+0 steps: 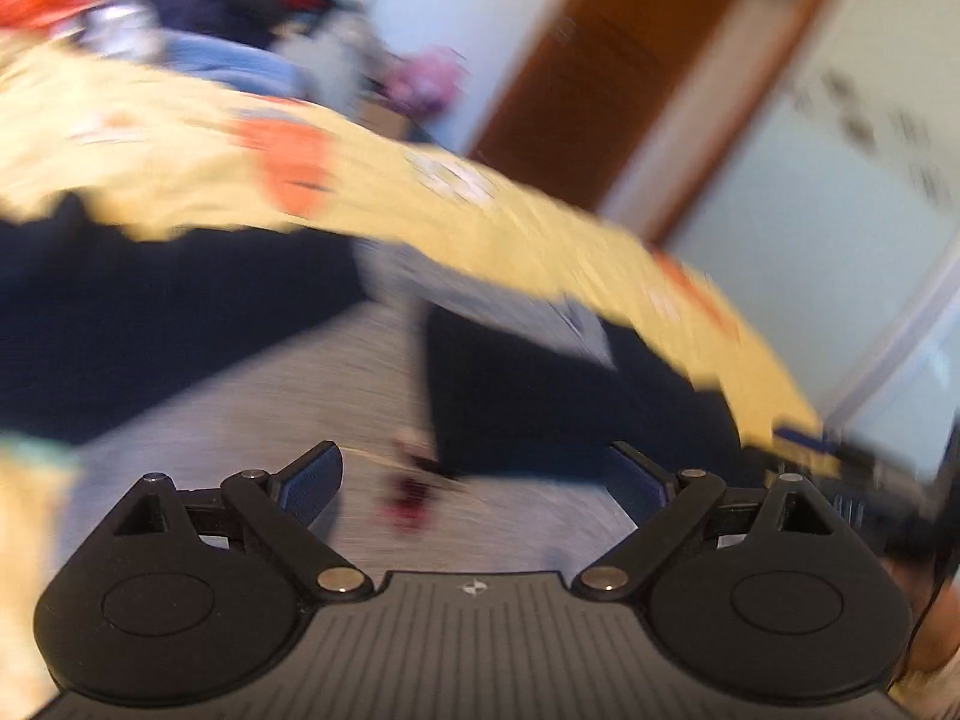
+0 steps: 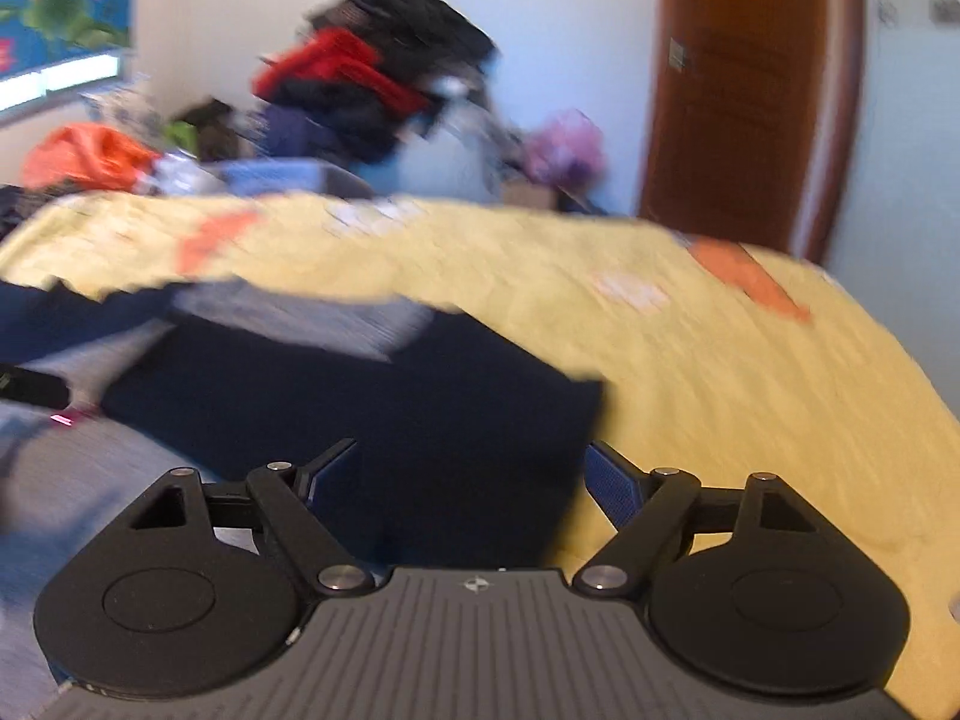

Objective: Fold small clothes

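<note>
Both tongs stand spread with nothing between their blue pads: the left gripper hangs over grey cloth, and the right gripper hangs over the near part of the dark navy garment, its pads apart and not pressing the fabric. The navy garment lies flat on the yellow bedspread, toward the bed's near edge, with a grey striped panel showing along its far side and a grey garment lying at its left. In my judgement a fold or a placing is done and the hands are free between grips; the next move calls for choosing an edge or corner of the navy piece, lowering the pads around it and closing before lifting it over. Both tools point forward and downward across the bed, and heavy blur in both wrist views makes fine detail unreadable. At the far edge of the bed lies a heap of clothes, red and black, with an orange item beside it and a brown door behind.
</note>
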Action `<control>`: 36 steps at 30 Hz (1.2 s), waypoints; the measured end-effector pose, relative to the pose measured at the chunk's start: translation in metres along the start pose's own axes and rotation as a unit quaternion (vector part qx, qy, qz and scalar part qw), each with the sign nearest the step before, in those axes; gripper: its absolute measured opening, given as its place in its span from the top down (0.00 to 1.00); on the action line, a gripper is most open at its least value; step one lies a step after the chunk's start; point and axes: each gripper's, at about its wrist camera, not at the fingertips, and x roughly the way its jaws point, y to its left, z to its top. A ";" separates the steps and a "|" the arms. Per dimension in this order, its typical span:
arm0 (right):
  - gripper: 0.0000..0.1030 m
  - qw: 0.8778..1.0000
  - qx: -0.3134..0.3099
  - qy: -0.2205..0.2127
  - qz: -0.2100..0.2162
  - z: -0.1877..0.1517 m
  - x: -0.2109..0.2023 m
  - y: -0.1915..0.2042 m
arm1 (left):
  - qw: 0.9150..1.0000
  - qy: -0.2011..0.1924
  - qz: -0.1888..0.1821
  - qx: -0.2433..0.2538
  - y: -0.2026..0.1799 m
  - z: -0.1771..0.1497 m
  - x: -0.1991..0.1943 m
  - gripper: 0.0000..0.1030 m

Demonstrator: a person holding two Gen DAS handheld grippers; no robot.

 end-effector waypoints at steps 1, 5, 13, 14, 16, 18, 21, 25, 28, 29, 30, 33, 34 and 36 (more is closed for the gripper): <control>0.20 1.000 -0.011 -0.005 0.005 0.005 -0.001 0.013 | 0.999 -0.017 0.001 -0.028 0.019 0.003 -0.015 0.08; 0.20 0.998 -0.045 -0.009 0.050 0.020 0.008 0.071 | 0.990 -0.068 0.038 -0.118 0.097 0.017 -0.068 0.02; 0.18 0.990 -0.091 -0.009 0.111 0.027 0.023 0.177 | 0.935 -0.205 0.042 -0.285 0.270 0.054 -0.158 0.00; 0.18 0.989 -0.095 -0.009 0.116 0.023 0.020 0.185 | 0.925 -0.212 0.034 -0.314 0.292 0.058 -0.164 0.00; 0.18 0.986 -0.103 -0.007 0.129 0.013 0.016 0.198 | 0.903 -0.216 0.022 -0.371 0.330 0.062 -0.168 0.00; 0.18 0.985 -0.106 -0.009 0.137 0.006 0.012 0.208 | 0.887 -0.222 0.018 -0.405 0.355 0.062 -0.170 0.00; 0.18 0.984 -0.104 -0.006 0.143 -0.001 0.010 0.218 | 0.881 -0.223 0.029 -0.417 0.375 0.063 -0.164 0.00; 0.18 0.984 -0.104 -0.012 0.147 -0.002 0.007 0.227 | 0.881 -0.215 0.012 -0.422 0.392 0.066 -0.152 0.00; 0.20 0.983 -0.110 -0.019 0.147 -0.001 0.004 0.232 | 0.886 -0.209 0.020 -0.413 0.399 0.077 -0.140 0.01; 0.25 0.983 -0.112 -0.022 0.147 -0.001 0.002 0.234 | 0.891 -0.203 0.018 -0.406 0.400 0.081 -0.137 0.06; 0.35 0.982 -0.115 -0.024 0.146 -0.001 0.000 0.235 | 0.895 -0.198 0.024 -0.400 0.399 0.083 -0.134 0.14; 0.47 0.983 -0.122 -0.026 0.136 -0.002 -0.001 0.238 | 0.906 -0.151 0.034 -0.394 0.393 0.087 -0.129 0.73; 0.47 0.983 -0.120 -0.026 0.136 -0.003 -0.001 0.238 | 0.911 -0.144 0.049 -0.383 0.388 0.088 -0.129 0.74; 0.47 0.983 -0.115 -0.021 0.140 -0.003 -0.001 0.238 | 0.921 -0.138 0.065 -0.359 0.378 0.089 -0.129 0.80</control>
